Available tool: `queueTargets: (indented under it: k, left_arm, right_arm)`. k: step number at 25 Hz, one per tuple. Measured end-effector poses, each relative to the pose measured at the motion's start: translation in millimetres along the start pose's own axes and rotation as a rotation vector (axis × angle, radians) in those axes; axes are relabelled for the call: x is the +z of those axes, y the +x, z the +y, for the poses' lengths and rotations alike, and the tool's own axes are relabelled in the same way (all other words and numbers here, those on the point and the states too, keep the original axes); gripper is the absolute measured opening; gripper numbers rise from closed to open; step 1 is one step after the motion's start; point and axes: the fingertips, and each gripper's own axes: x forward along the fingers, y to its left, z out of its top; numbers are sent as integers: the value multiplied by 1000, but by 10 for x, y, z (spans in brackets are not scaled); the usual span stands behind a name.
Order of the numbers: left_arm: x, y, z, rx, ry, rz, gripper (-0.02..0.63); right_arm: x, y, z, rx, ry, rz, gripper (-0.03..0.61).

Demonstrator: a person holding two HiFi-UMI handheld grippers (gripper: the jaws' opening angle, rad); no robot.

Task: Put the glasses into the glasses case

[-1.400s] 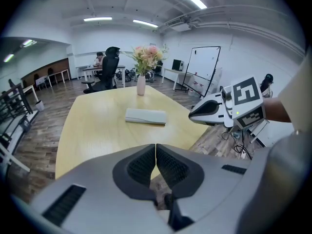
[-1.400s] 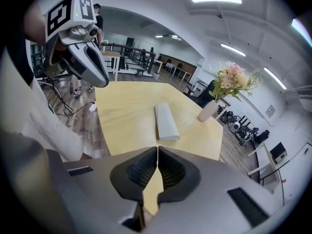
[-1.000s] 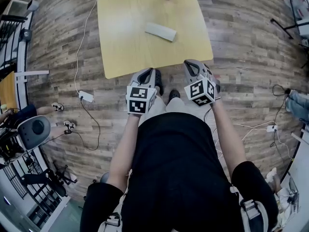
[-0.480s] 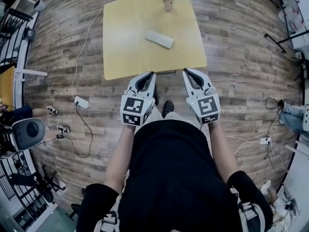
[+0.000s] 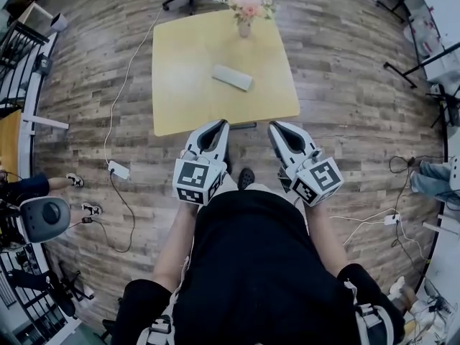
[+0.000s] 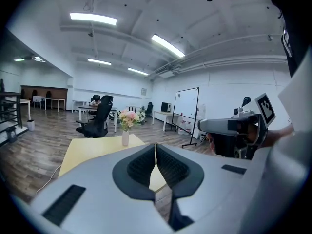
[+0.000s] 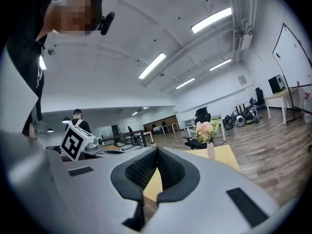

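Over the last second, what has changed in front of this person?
The left hand-held gripper and the right hand-held gripper both rose toward the head camera, and the right one also rolled. Nothing was grasped or released: both stay shut and empty. The glasses case, the flower vase and the yellow table stayed as they were.

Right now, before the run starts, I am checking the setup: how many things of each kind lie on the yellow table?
On the table:
Grey glasses case: 1
Vase of flowers: 1
Glasses: 0 in view
Total: 2
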Motion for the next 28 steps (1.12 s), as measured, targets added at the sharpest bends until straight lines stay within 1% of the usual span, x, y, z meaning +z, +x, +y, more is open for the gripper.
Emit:
queueTargets:
  k: [2,6,9,16,28]
  left_arm:
    - [39,-20,-13,2,2,-4,25]
    - [132,-57,-26,6,-3,-18,25]
    - [124,-77,-40,3,-5,-12,25]
    - [71,-67,-53,-6,-11,-1,25]
    - [101,-49,-23,-9,-23,3,25]
  right_arm:
    - [35,-39,31,2,-6,-2,17]
    - [74,-71,37,-10,-52,24,15]
    - [96,-100,26,-15,-41,24,14]
    - [100,-145,-92,-59,-43,34,14]
    - [86,-98,-85,-56,-71,63,14]
